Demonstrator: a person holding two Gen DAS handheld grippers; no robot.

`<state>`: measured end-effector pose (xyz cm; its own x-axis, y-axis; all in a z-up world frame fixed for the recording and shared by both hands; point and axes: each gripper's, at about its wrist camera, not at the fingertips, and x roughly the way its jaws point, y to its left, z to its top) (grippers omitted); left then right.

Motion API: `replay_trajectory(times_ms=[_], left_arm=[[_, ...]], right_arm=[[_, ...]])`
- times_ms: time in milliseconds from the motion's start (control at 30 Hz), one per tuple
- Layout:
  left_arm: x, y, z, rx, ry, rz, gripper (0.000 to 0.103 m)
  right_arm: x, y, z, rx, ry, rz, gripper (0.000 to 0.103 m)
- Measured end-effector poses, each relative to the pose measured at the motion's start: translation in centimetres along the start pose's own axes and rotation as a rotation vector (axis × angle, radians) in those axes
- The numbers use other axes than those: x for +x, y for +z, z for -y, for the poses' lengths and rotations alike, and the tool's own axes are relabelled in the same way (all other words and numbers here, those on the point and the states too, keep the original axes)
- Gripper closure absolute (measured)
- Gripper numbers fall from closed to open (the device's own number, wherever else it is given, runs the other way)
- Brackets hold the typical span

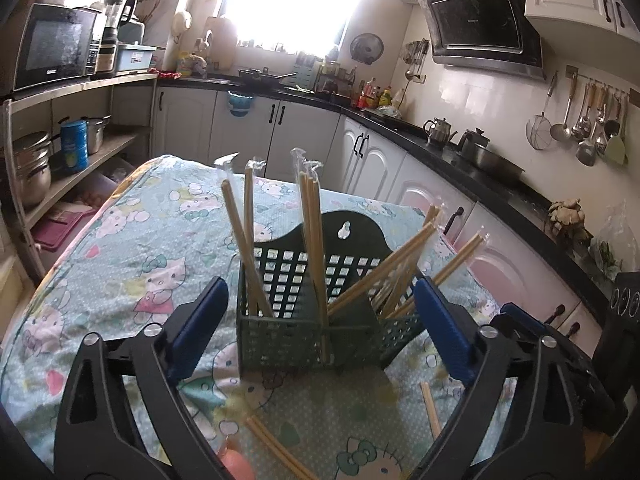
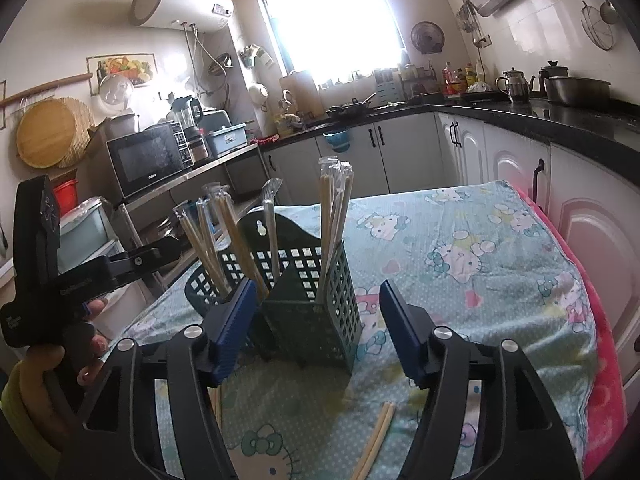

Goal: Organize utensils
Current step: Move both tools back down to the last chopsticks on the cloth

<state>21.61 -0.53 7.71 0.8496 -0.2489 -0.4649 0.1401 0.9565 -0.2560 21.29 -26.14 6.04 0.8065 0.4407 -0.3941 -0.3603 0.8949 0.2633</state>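
Observation:
A dark green lattice utensil holder stands on the cartoon-print tablecloth; it also shows in the right wrist view. Several wrapped pairs of wooden chopsticks stand or lean in its compartments. Loose chopstick pairs lie on the cloth in front: one near the left gripper, one at right, one under the right gripper. My left gripper is open and empty, its blue pads either side of the holder. My right gripper is open and empty, just before the holder.
The table sits in a small kitchen. White cabinets and a black counter with kettles run along the right. A shelf with a microwave and pots stands at left. The left gripper's body and the hand holding it show at the left.

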Motion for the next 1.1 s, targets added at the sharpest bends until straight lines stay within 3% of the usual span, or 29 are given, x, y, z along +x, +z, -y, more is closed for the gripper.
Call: replay_trajectory(times_ms=[233,633,1100], left_arm=[[-1.2,-1.4,-0.4,-0.012,0.007,0.003,0.012],[-1.7,-3.9,-1.3,-0.025,0.032,-0.037,0.012],[0.1,-9.3,-2.5,-0.013,0.074,-0.208,0.012]], right_arm=[[-0.8,-1.1,-0.2,-0.018,-0.009,-0.021,0.036],[-0.9,-2.7,-0.2,-0.038,-0.026,-0.072,0.035],[1.5,-5.7,0.7,-0.058,-0.081,-0.259,0.035]])
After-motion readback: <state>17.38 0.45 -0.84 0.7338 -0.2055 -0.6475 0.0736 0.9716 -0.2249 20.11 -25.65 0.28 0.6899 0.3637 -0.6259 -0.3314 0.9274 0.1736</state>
